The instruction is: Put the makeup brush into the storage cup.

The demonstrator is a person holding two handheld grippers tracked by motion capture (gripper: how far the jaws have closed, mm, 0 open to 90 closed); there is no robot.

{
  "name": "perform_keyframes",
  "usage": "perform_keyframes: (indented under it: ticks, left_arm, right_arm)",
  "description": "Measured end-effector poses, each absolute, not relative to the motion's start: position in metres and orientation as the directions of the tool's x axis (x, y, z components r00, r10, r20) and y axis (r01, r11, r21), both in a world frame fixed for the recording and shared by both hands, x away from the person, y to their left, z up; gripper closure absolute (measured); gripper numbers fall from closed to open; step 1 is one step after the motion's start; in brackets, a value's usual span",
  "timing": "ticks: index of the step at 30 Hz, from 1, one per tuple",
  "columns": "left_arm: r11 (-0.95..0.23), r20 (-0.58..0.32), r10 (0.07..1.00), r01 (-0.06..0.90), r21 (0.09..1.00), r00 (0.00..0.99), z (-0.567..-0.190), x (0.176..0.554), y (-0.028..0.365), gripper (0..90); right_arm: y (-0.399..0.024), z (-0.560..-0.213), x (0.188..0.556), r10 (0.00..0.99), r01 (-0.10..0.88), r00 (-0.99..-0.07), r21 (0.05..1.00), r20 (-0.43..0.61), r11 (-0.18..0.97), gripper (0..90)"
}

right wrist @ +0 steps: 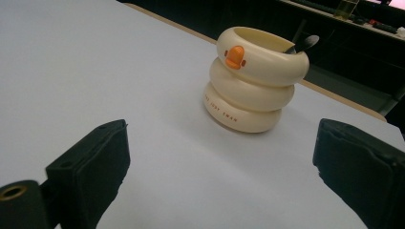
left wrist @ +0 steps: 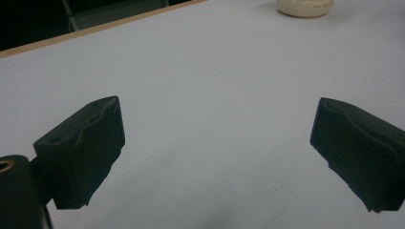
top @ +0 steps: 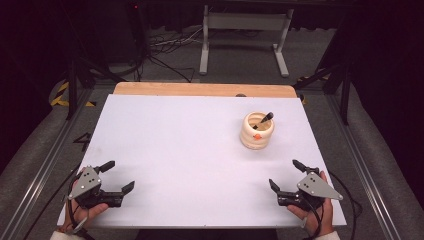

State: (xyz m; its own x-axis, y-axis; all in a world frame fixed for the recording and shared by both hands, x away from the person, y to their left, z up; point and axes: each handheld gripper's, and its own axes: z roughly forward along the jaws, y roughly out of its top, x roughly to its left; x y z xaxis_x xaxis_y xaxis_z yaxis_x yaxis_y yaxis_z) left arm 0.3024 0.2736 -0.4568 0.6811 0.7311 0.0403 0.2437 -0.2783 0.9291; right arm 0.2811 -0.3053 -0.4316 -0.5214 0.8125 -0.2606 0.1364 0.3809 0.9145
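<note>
The cream ringed holder (top: pixel 257 131), upright with a dark-tipped pen (top: pixel 264 119) inside, stood on the white counter (top: pixel 190 150) toward its far right, while the left tool (top: pixel 120 176) and right tool (top: pixel 285 174) rested released at the near corners, well apart from it.

Lab, metal rig frame (top: pixel 47 150), floor cables (top: pixel 165 47)

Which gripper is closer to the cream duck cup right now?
Right. The right gripper sits just in front of the cream duck cup, slightly to its right; the left gripper rests across the table near its left front corner.
</note>
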Motion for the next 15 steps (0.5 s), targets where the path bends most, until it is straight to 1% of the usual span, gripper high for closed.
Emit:
perform_keyframes:
  ticks: [15]
  left_arm:
    - [-0.287,0.044,0.726,0.244,0.926,0.686,-0.4563,0.3044,0.2726,6.0]
  right_arm:
    - [-0.3092,-0.4305,0.2817,0.819,0.127,-0.507,0.917,-0.268,0.379,6.2]
